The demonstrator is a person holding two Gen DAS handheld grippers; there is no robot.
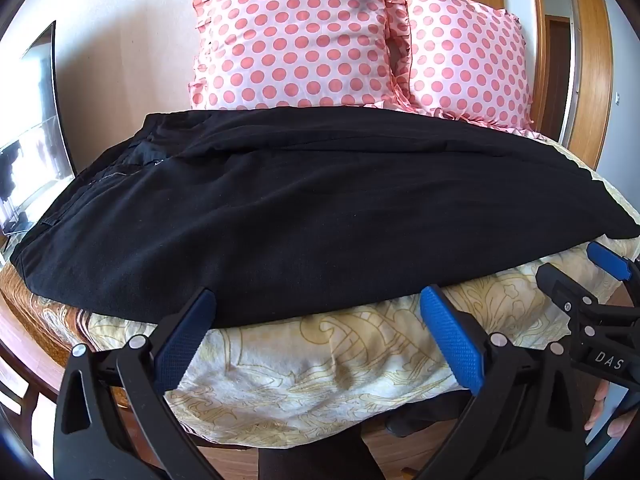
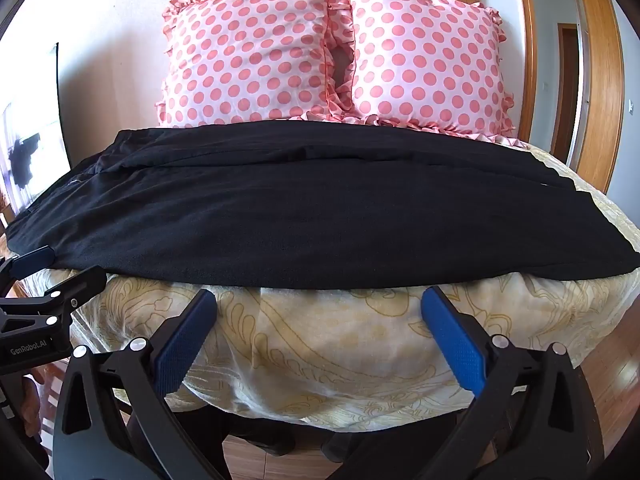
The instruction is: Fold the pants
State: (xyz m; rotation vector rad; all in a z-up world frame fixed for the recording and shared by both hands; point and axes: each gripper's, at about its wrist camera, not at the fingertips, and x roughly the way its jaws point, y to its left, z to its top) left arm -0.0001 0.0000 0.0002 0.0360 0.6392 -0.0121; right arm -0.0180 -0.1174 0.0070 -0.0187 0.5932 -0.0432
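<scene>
Black pants [image 1: 300, 208] lie flat across the bed, waist at the left with a zipper showing, leg ends at the right. My left gripper [image 1: 316, 296] is open at the pants' near edge, its blue pads [image 1: 184, 340] just short of the cloth and nothing between them. In the right wrist view the same pants [image 2: 320, 208] stretch from side to side. My right gripper [image 2: 319, 296] is open over the bedcover, just short of the near hem. Each gripper shows in the other's view: the right gripper [image 1: 584, 276] and the left gripper [image 2: 60, 272].
The bed has a cream cover with a yellow pattern [image 1: 320, 368] hanging over its near edge. Two pink polka-dot pillows [image 1: 292, 36] [image 1: 460, 60] lean against the wall behind the pants. A glass panel [image 1: 36, 120] is at the left, a wooden door frame [image 1: 588, 60] at the right.
</scene>
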